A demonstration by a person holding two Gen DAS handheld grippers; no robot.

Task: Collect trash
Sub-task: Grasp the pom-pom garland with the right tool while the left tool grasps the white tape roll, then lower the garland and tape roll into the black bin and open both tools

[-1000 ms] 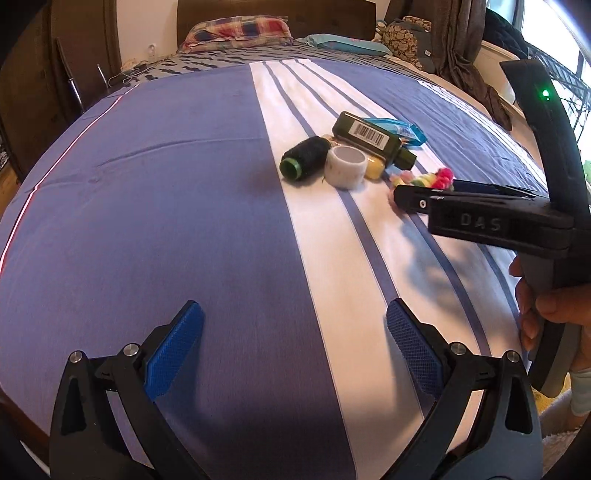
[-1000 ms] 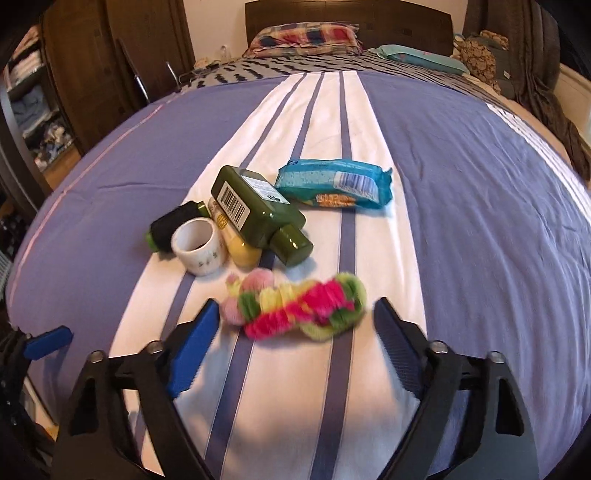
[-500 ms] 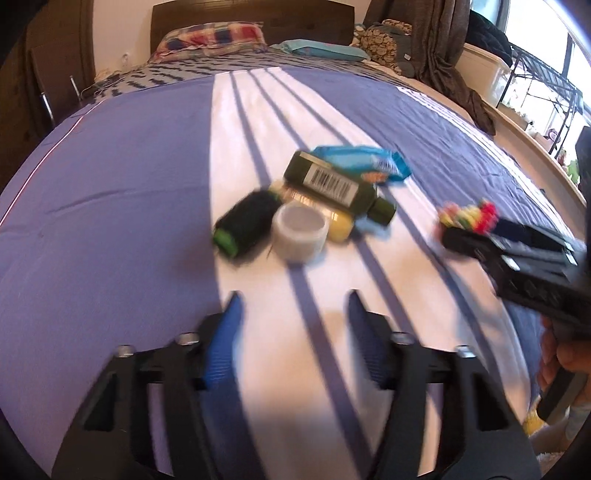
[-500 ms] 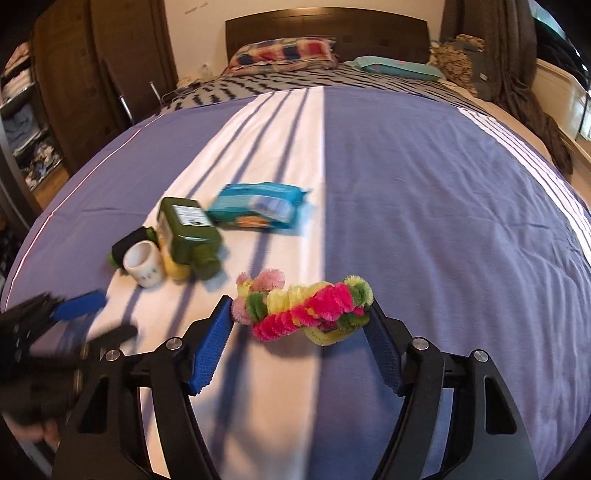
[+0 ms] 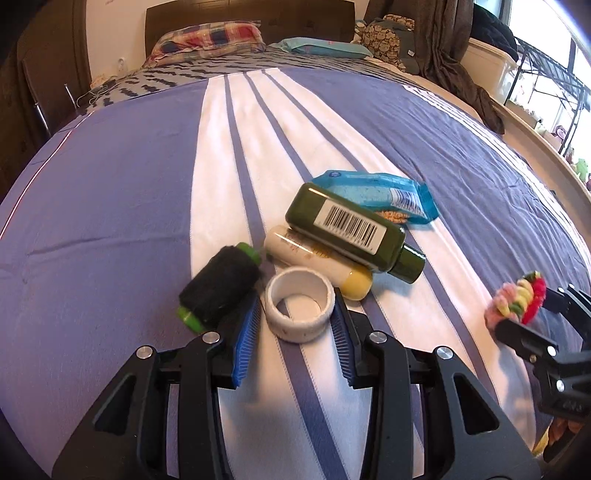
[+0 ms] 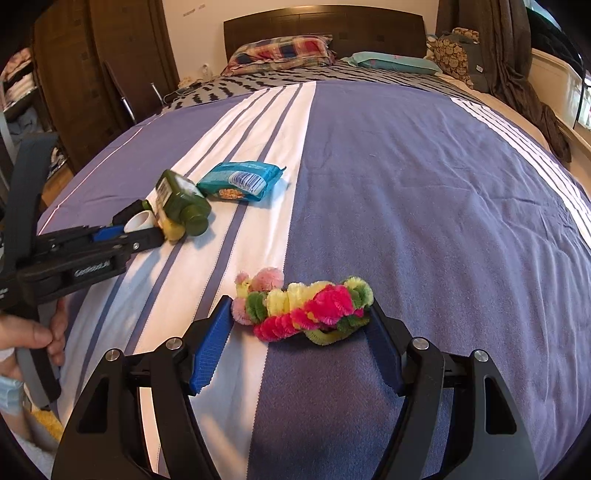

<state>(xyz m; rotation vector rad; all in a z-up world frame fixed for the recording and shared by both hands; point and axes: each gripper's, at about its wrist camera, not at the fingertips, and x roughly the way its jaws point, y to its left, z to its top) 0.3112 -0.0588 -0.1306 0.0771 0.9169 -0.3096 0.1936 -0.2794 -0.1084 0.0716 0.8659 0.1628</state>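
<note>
On the striped bedspread lie a white tape ring (image 5: 300, 309), a black thread spool (image 5: 218, 286), a cream tube (image 5: 317, 263), a dark green bottle (image 5: 351, 229) and a blue wrapper (image 5: 380, 195). My left gripper (image 5: 295, 332) has its blue pads on both sides of the tape ring, touching it. My right gripper (image 6: 299, 332) is shut on a bundle of pink, yellow and green fuzzy pipe cleaners (image 6: 303, 306), held just above the bed; it also shows in the left wrist view (image 5: 517, 302).
Pillows (image 6: 280, 51) and a headboard (image 6: 325, 26) are at the far end. A dark wardrobe (image 6: 92, 74) stands left of the bed. Dark clothing (image 5: 454, 62) hangs over the right edge near a window.
My left gripper moved forward to the pile and closed around the tape ring. My right gripper closed on the pipe cleaner bundle and carried it right, away from the pile.
</note>
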